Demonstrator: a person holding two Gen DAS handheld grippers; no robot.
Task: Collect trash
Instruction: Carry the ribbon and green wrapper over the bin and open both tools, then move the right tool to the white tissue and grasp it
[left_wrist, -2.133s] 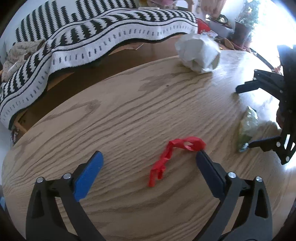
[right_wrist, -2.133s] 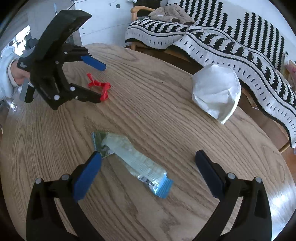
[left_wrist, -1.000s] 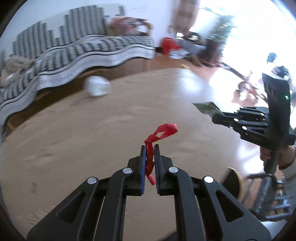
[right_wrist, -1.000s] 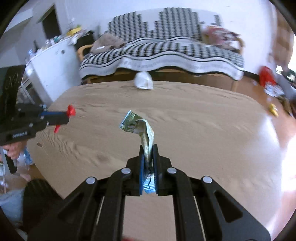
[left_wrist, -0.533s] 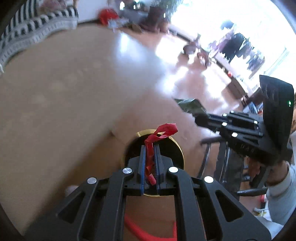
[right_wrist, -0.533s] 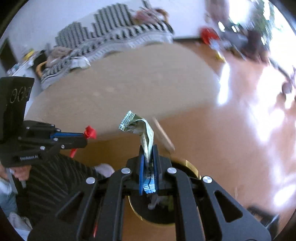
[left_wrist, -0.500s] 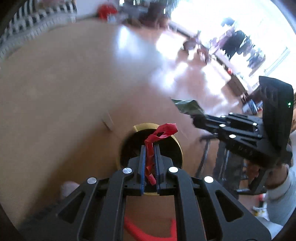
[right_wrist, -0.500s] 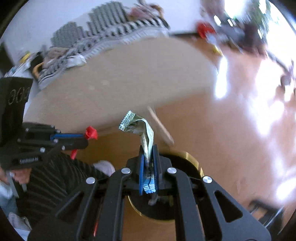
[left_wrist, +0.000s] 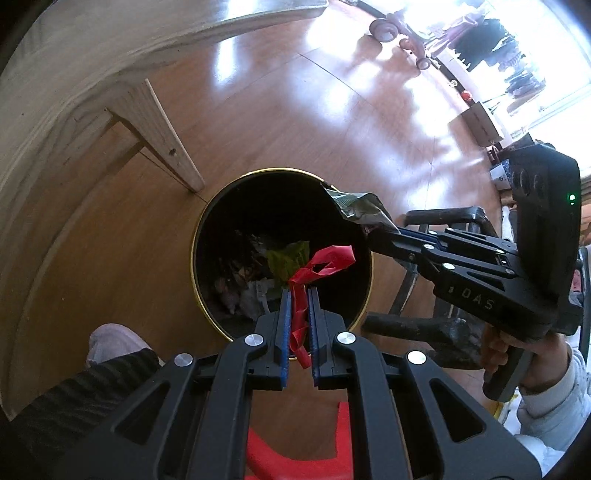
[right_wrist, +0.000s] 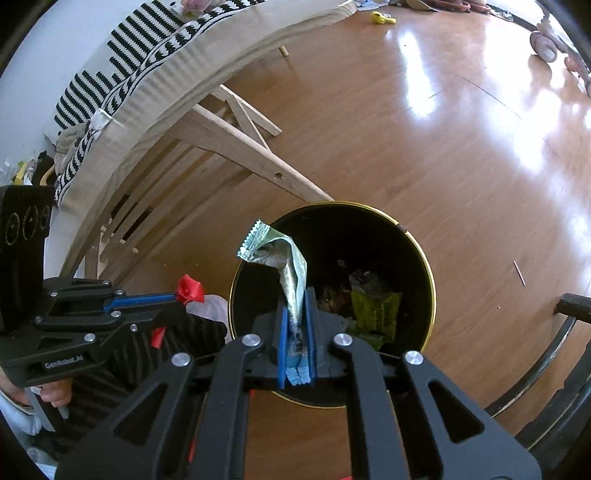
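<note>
Above the black trash bin (left_wrist: 236, 206), left wrist view: left gripper (left_wrist: 297, 295) jaws pinching a red plastic strip (left_wrist: 321, 258) over the opening; the loop may snag a pad on release. Right wrist view: right gripper (right_wrist: 295, 295) jaws pinching a green snack wrapper (right_wrist: 284, 258) whose top leans toward the rim (right_wrist: 424, 258); it looks light and could drift onto the wooden floor (right_wrist: 424, 147).

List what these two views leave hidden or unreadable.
- Bin bottom: dark, rubbish indistinct in both views.
- Red strip: its clamped middle is hidden by the left gripper.
- Wrapper print: too small; right gripper covers its lower part.
- Tabletop: out of view.
</note>
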